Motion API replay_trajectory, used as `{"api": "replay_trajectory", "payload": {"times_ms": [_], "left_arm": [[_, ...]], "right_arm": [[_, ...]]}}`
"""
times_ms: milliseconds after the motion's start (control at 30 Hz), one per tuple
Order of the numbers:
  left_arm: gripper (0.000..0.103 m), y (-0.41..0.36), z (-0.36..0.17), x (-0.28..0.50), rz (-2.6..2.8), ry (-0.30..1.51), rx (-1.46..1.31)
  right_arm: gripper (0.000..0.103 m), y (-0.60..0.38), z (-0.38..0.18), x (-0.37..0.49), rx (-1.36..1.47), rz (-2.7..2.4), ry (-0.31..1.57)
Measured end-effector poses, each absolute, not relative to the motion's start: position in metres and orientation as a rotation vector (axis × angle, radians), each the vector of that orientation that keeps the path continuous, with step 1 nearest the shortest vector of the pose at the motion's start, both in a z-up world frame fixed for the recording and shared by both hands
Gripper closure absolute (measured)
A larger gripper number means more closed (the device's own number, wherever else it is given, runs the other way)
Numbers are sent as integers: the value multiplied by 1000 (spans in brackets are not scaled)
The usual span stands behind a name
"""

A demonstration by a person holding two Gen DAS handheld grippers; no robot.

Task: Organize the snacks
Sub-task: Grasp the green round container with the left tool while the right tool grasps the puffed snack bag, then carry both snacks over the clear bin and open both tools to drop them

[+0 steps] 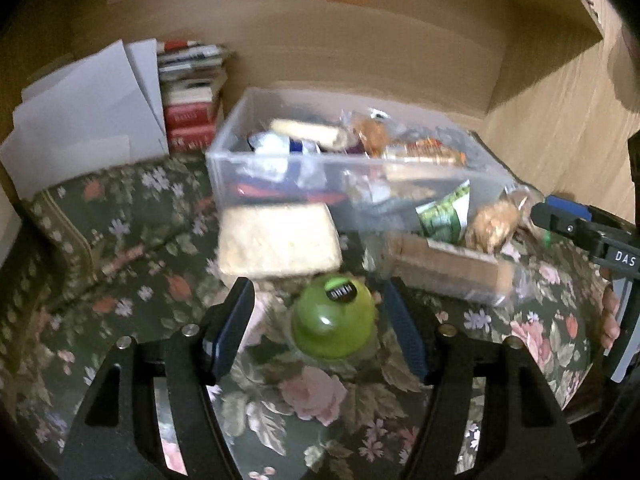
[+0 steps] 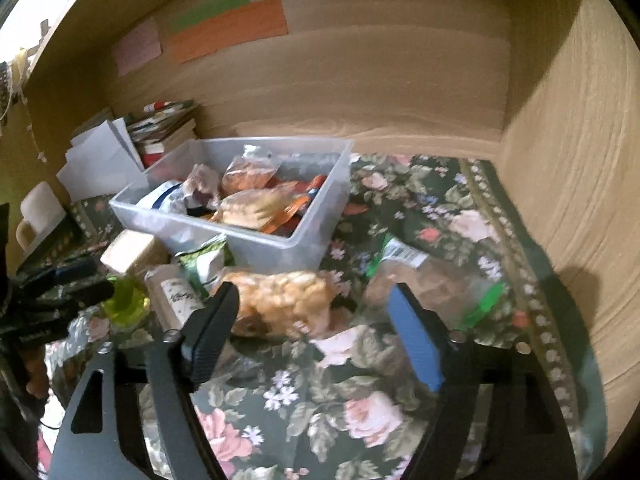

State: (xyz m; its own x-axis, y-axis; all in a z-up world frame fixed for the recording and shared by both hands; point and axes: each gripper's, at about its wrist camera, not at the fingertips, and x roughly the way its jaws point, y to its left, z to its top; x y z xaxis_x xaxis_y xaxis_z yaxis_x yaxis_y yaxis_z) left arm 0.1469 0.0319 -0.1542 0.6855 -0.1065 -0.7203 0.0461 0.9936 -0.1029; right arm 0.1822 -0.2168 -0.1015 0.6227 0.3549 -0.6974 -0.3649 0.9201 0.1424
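Floral cloth (image 1: 120,280), green-capped jar (image 1: 334,320) between open left hand-held gripper (image 1: 316,332) jaws

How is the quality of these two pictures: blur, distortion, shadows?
Left wrist view: motion blur smears the clear bin and the book stack; the green cup is somewhat sharper. Right wrist view: fisheye bends the wooden wall, and a dark shadow falls on it low at right; corners are black.

clear bin (image 1: 224,168): full of wrapped snacks | green-lidded jar (image 1: 334,322): upright on floral cloth, before bin
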Motion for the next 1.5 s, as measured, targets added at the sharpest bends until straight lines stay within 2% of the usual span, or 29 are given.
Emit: {"api": "replay_trajectory", "payload": {"times_ms": [200, 267, 433, 500, 633, 700, 833, 1500], "left_arm": [[36, 27, -168, 156, -97, 844, -76], [41, 26, -174, 160, -97, 858, -73], [54, 25, -180, 164, -112, 854, -77], [54, 25, -180, 165, -112, 849, -71], [54, 23, -181, 166, -113, 839, -68], [57, 23, -179, 162, -113, 832, -70], [57, 24, -169, 151, -114, 809, -68], [57, 37, -90, 146, -80, 626, -69]], "right_arm": [[20, -200, -117, 183, -38, 433, 830], [15, -197, -123, 185, -36, 425, 840], [15, -193, -134, 194, -20, 419, 880], [15, -192, -134, 196, -13, 422, 886], [17, -188, -135, 198, -20, 424, 886], [27, -184, -137, 198, -33, 436, 892], [31, -184, -136, 197, -41, 426, 879], [32, -196, -71, 178, -49, 426, 675]]}}
